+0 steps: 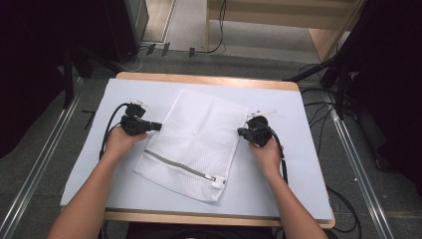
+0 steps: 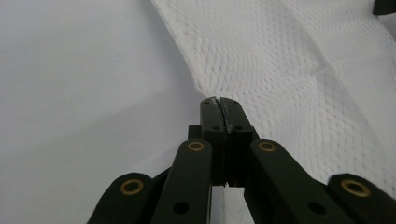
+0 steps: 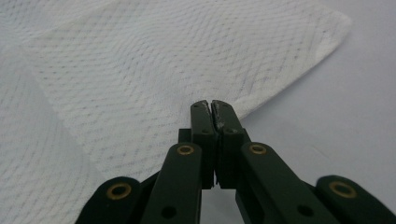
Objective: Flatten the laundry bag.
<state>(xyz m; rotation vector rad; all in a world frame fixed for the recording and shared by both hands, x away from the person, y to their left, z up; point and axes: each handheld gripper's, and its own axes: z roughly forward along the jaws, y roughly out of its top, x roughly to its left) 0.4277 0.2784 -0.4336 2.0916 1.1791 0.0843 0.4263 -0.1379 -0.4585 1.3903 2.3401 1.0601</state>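
**Mesh bag pinched at both side edges**

The person's forearms are seen entering from the near table edge. The left gripper (image 1: 155,126) is closed on the left edge of the white mesh zippered laundry bag (image 1: 196,139); the right gripper (image 1: 241,132) is closed on its right edge. The bag is laid slantwise at mid-table on the white rectangular mat (image 1: 298,164), grey zipper (image 1: 174,165) nearest the person.

Bare forearms; each black gripper (image 1: 158,126) has brass rivets, trailing cable.
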